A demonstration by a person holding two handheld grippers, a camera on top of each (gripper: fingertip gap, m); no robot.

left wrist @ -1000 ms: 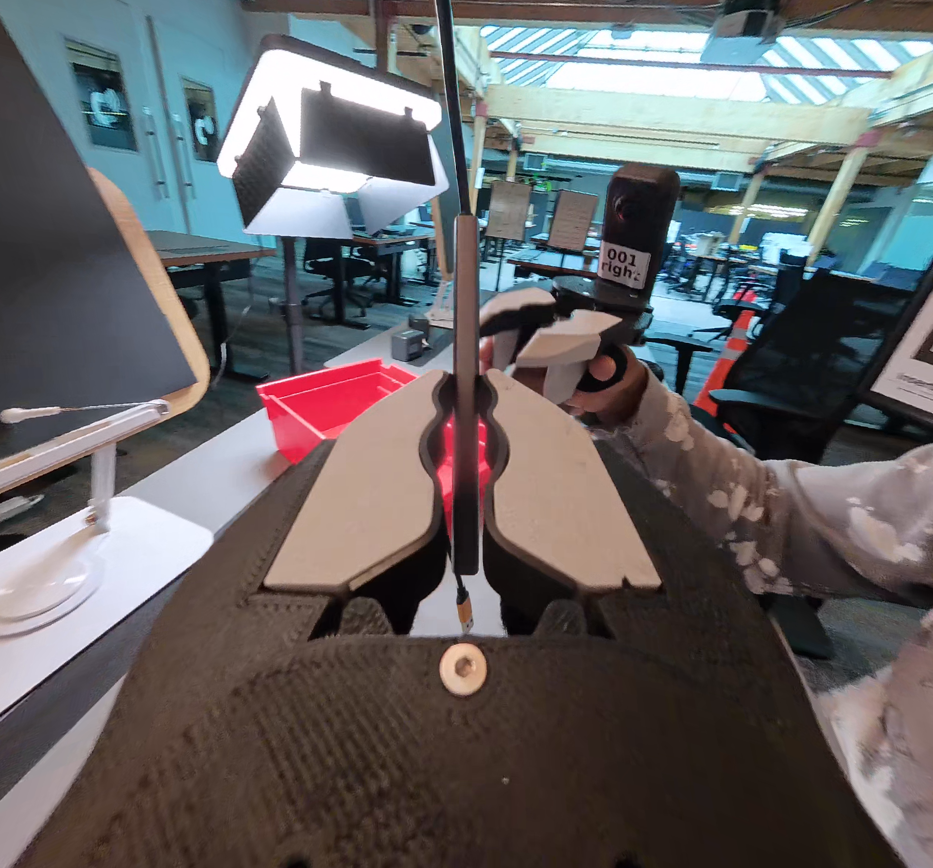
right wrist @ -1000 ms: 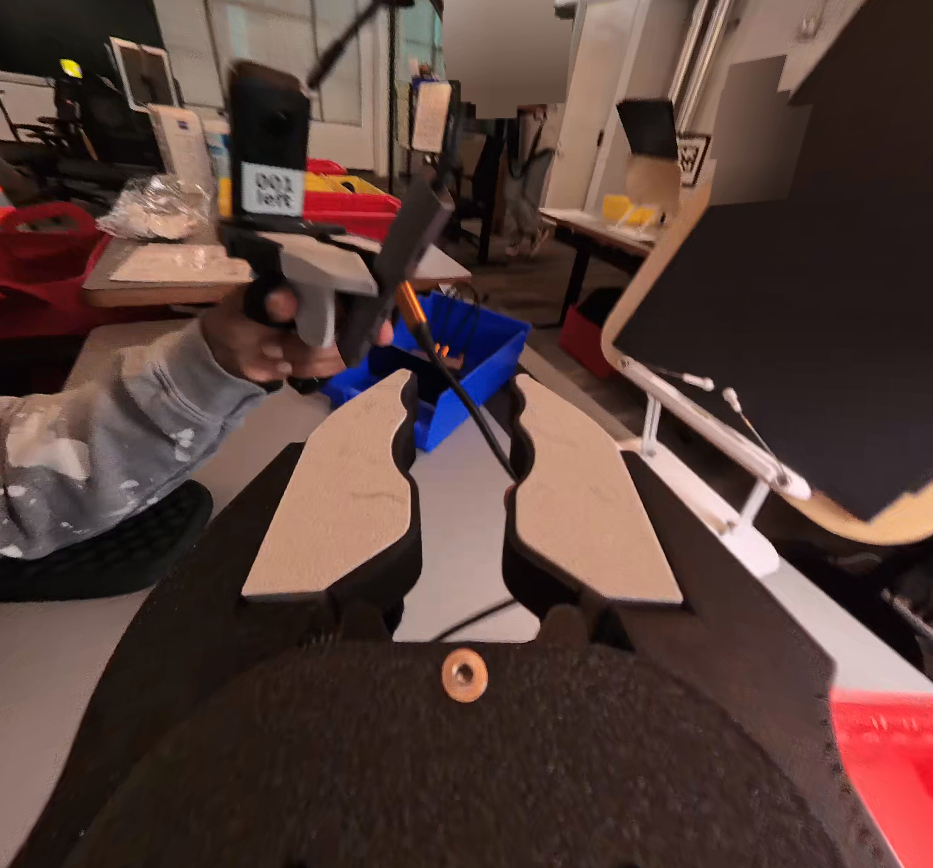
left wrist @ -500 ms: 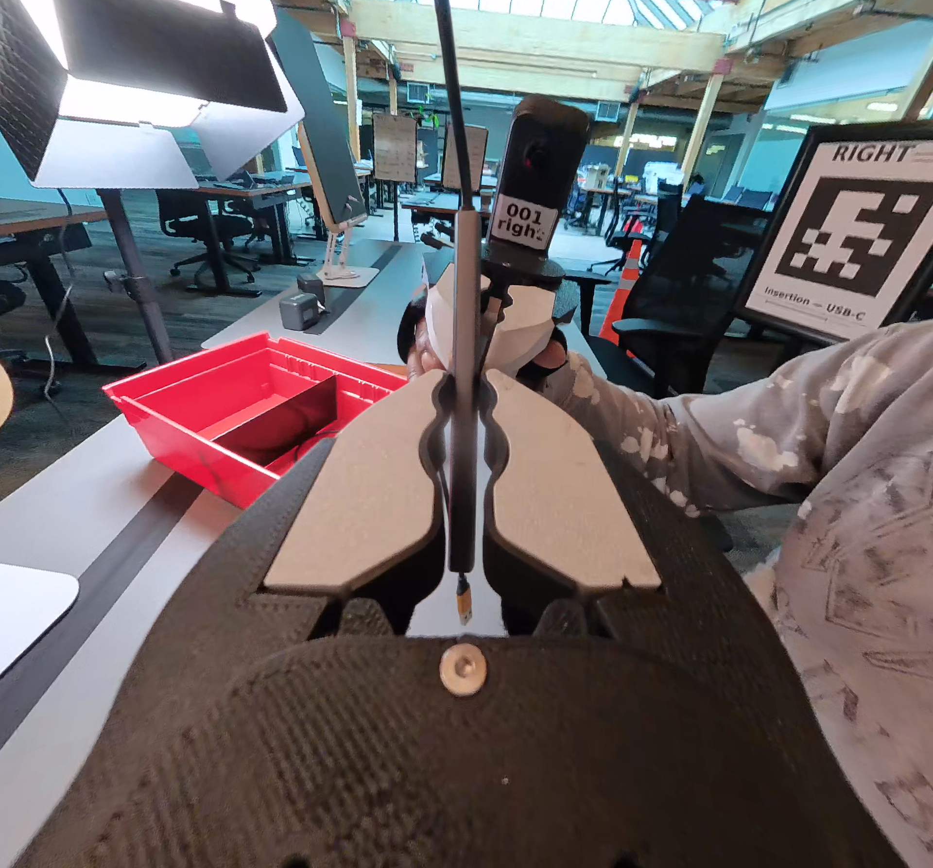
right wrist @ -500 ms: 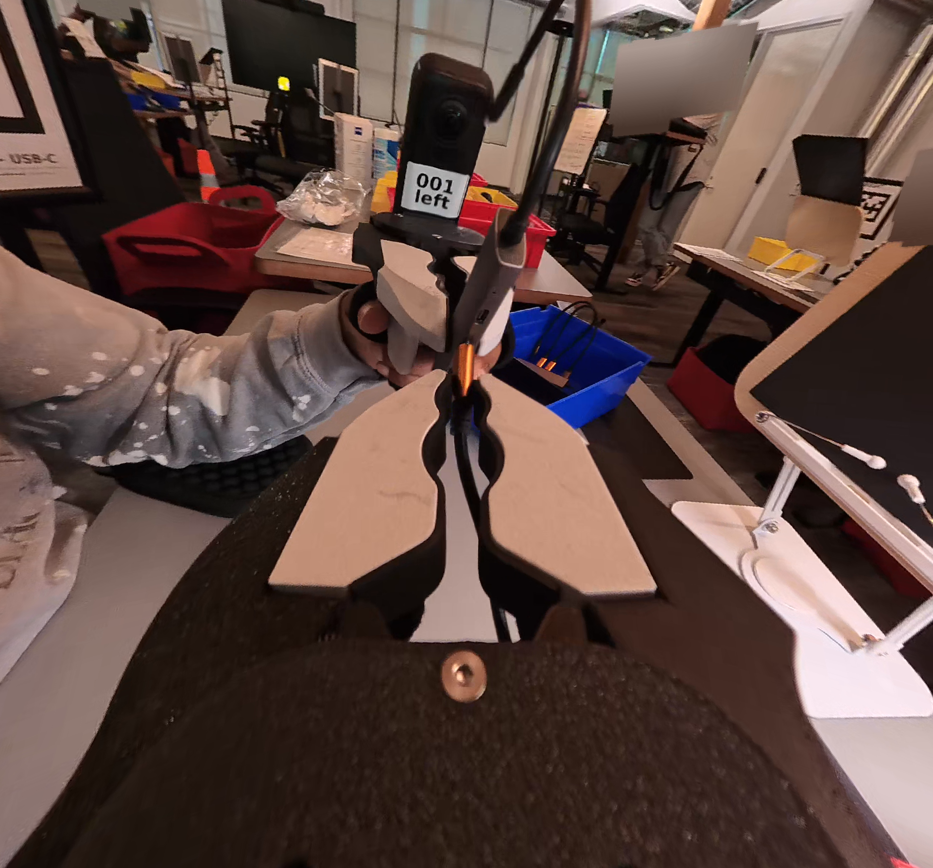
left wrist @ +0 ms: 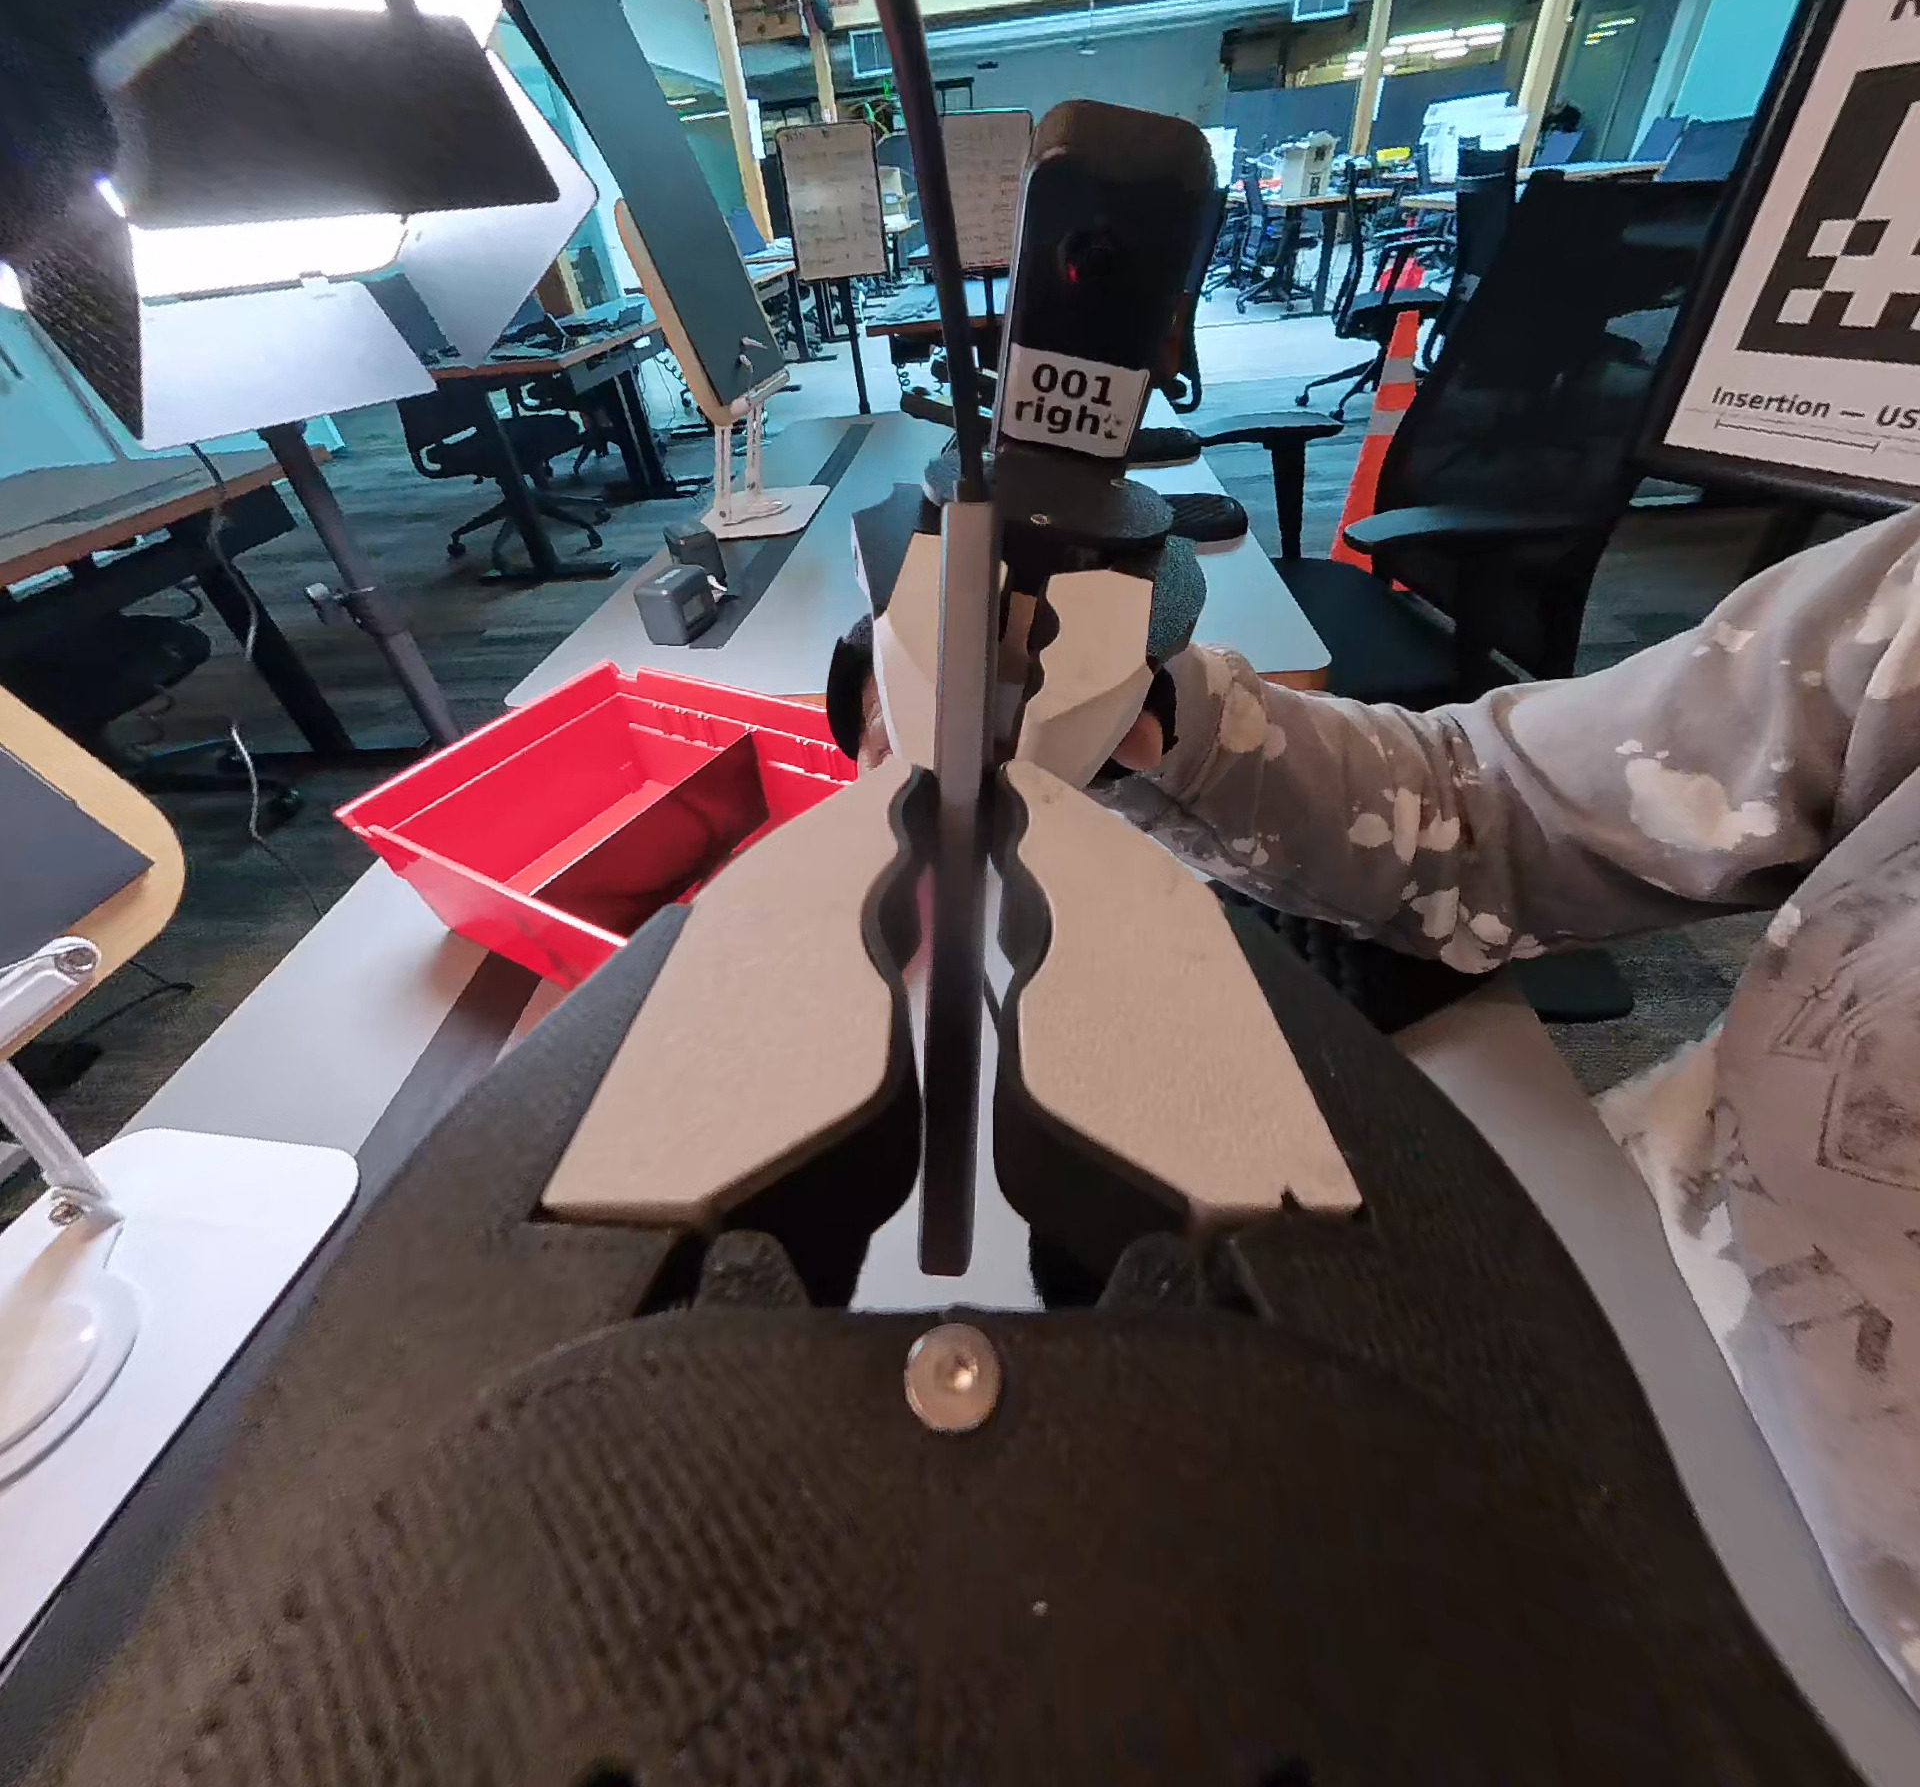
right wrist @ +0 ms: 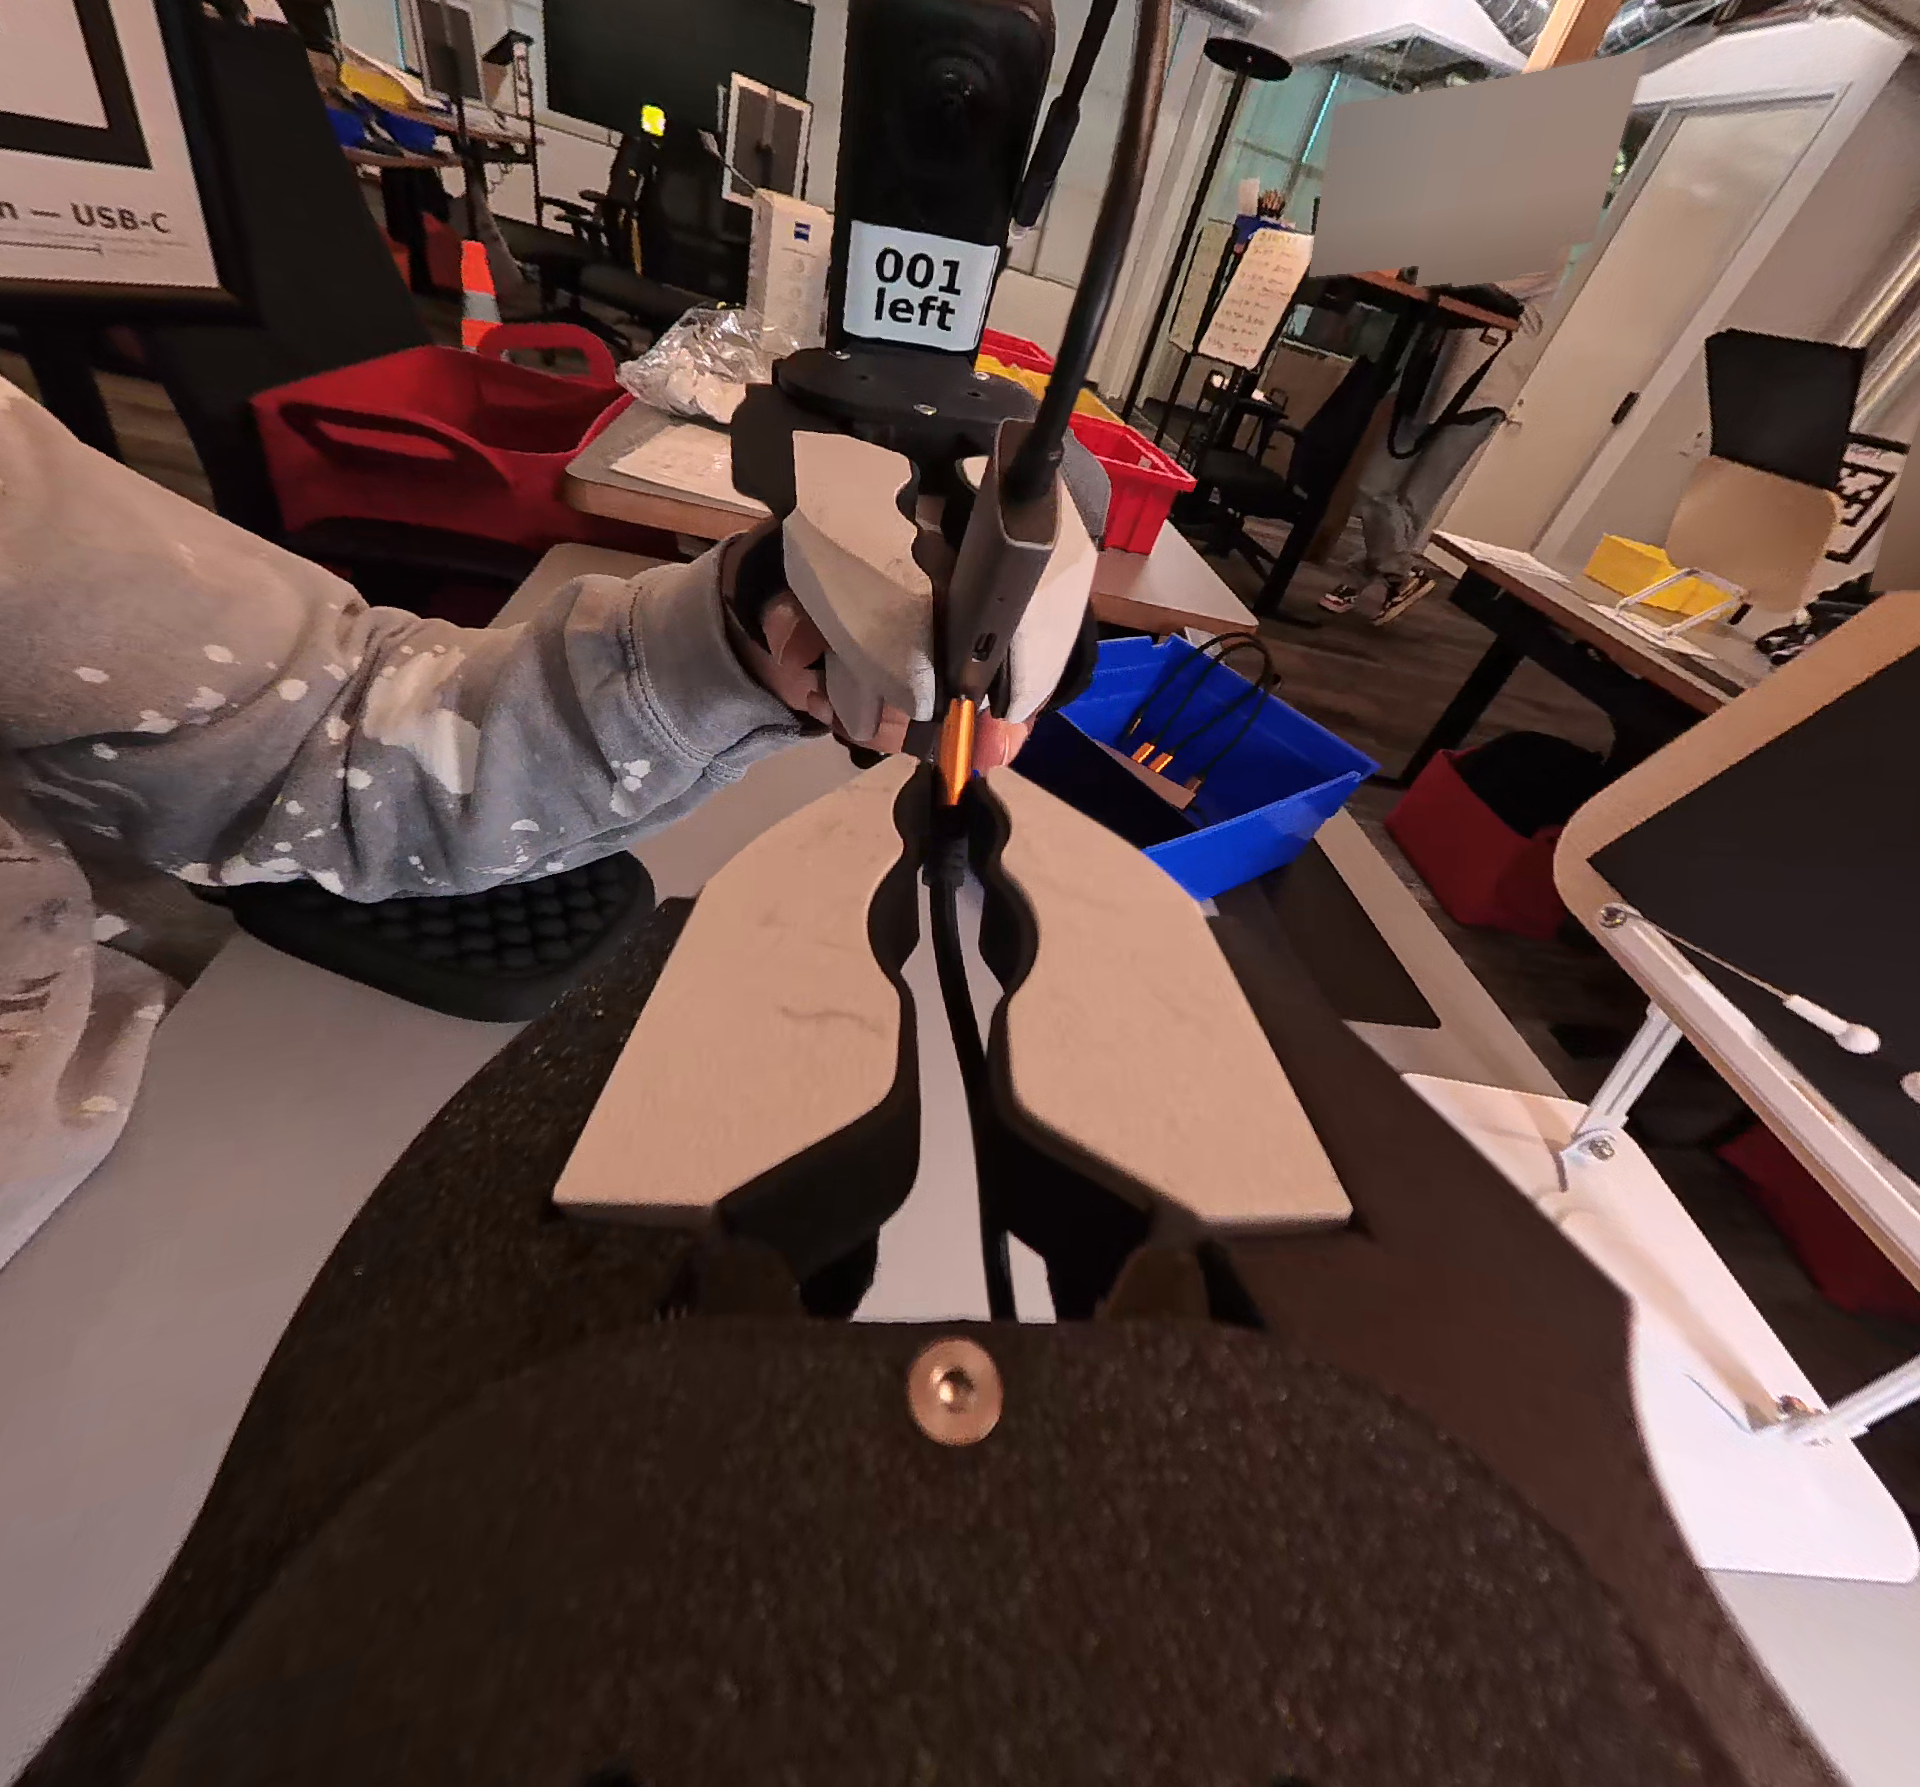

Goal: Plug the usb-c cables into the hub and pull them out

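My left gripper (left wrist: 961,781) is shut on the slim grey hub (left wrist: 951,1010), which I see edge-on between the fingers; its own black lead curves up and away. In the right wrist view the hub (right wrist: 992,574) is upright in the left gripper (right wrist: 956,688). My right gripper (right wrist: 951,797) is shut on a black usb-c cable (right wrist: 961,989) just behind its orange plug (right wrist: 954,750). The plug meets the hub's lower end; how deep it sits I cannot tell. The right gripper (left wrist: 987,740) faces me just beyond the hub.
A red bin (left wrist: 582,823) sits on the grey table (left wrist: 312,1041) to the left. A blue bin (right wrist: 1278,781) holding more orange-tipped cables (right wrist: 1164,750) lies behind the hub. A white stand base (right wrist: 1662,1342) with a black board (right wrist: 1766,906) is at the right. A light panel (left wrist: 291,179) hangs at upper left. The tips of both grippers are at nearly the same place.
My right gripper went from open to shut on the cable and moved up close to the hub. Both grippers swung round to face each other. The hub stays gripped.
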